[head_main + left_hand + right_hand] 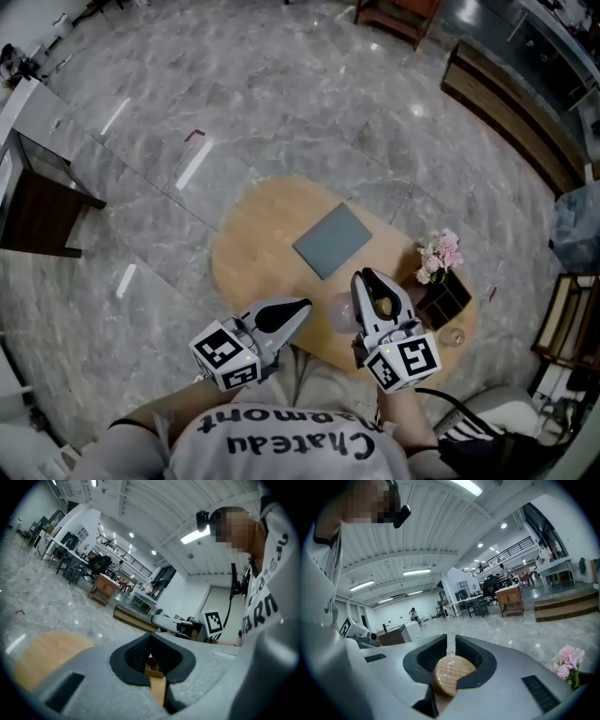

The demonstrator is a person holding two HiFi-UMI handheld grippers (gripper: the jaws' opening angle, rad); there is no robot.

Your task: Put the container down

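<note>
Evidently the container [343, 315] hangs by its wooden lid [451, 673], pinched in the right gripper [373, 287] over the table's [262, 234] near right edge, likely so it can go straight down. The left gripper [298, 309], pressed together and empty, waits to its left. Bare wood lies leftward. The mat [333, 241] sits farther off, with flowers [441, 253] and box [446, 302] close on the right.

An oval wooden table [253, 244] stands on a grey marble floor [234, 94]. A grey mat [332, 240] lies near its middle. At its right end, pink flowers [441, 255] stand just beside a dark wooden box [445, 302]. A dark side table [37, 211] stands far left.
</note>
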